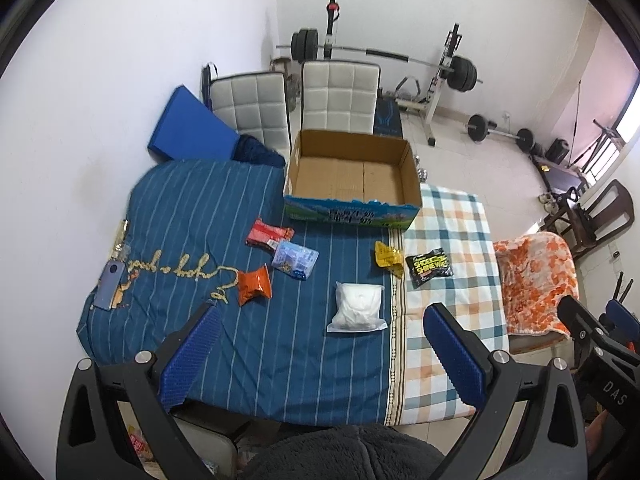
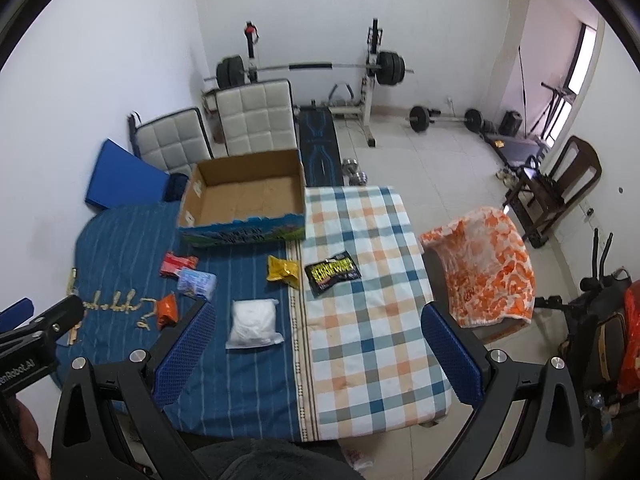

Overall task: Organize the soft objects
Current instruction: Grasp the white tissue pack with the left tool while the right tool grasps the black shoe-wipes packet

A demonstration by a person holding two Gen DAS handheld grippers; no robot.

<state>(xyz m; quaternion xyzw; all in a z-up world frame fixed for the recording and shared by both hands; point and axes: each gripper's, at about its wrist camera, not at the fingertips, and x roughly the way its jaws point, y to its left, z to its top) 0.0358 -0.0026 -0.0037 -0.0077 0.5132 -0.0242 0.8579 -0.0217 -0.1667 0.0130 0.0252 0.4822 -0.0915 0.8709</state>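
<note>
I see both held high, left hand-held gripper [image 1: 320, 344] and right hand-held gripper [image 2: 316, 340] spread wide, ribbed blue pads, nothing held. Cardboard box [image 1: 352, 172] at the far edge of the desk [image 1: 280, 360], empty. Soft packets lie apart: clear bag of white stuff [image 1: 357, 307], crinkly orange pouch [image 1: 253, 285], yellow pouch [image 1: 387, 257], black sachet [image 1: 429, 267] reading "SHINE".
</note>
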